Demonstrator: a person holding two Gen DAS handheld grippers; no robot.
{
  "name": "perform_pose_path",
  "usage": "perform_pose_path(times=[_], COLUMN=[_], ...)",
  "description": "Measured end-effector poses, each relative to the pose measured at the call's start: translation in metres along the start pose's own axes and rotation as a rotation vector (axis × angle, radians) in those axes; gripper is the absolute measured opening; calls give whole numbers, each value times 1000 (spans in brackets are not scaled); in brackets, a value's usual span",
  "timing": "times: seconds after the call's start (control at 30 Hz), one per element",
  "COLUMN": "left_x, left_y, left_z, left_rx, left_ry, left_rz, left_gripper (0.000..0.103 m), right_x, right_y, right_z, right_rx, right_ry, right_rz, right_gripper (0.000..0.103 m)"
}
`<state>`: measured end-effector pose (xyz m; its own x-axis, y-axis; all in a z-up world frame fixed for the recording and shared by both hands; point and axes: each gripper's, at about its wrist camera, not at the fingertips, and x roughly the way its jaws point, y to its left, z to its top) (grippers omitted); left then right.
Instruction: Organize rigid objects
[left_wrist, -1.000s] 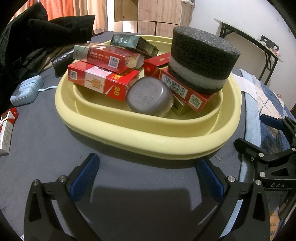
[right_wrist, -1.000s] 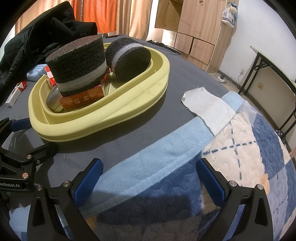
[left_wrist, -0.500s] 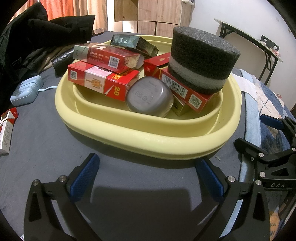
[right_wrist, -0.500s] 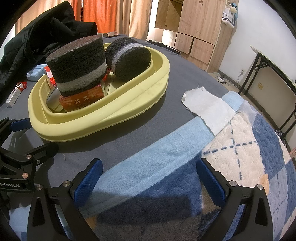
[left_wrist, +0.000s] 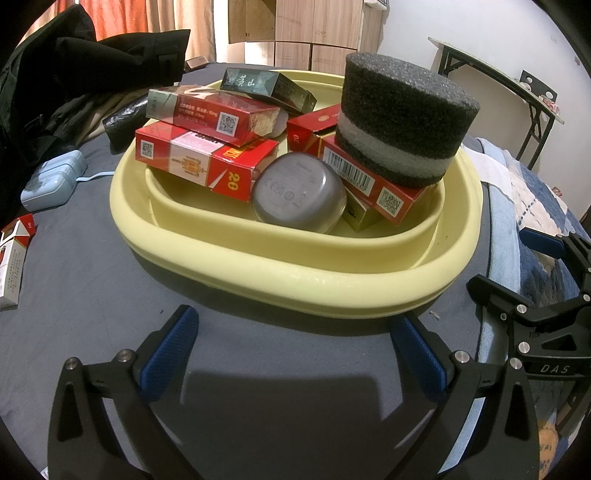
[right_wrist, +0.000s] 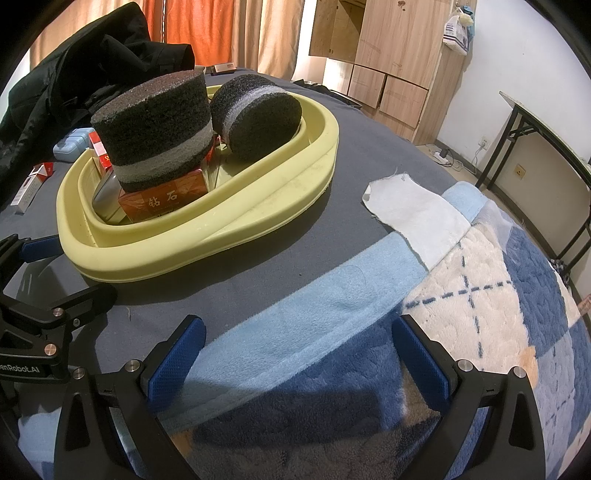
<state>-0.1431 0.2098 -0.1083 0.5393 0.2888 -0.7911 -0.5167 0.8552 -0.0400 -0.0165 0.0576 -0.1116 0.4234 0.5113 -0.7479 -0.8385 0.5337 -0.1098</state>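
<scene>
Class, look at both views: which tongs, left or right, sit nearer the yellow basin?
Left. The left tongs sit open just before the yellow basin, facing its near rim. The right tongs hang open over the blue blanket, off to the basin's side.

Boxes (left_wrist: 207, 162), foam cylinder (left_wrist: 402, 118) in basin (left_wrist: 295, 269); blanket (right_wrist: 480, 332) right

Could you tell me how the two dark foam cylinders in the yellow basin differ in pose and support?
The near cylinder stands upright on a red box; the far cylinder lies on its side against the basin wall. The near one sits higher. Both are dark with a grey band.
</scene>
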Motion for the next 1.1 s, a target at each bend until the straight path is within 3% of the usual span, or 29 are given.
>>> perform_pose_path(times=[1.1], left_x=[2], left_y=[-1], left_z=[0], left_rx=[0], left_ry=[0], left_rz=[-1], left_gripper=[103], right_x=[-8], right_y=[-9], right_z=[-6], right_rx=[-1], right_ry=[0], right_rz=[1], right_gripper=[103])
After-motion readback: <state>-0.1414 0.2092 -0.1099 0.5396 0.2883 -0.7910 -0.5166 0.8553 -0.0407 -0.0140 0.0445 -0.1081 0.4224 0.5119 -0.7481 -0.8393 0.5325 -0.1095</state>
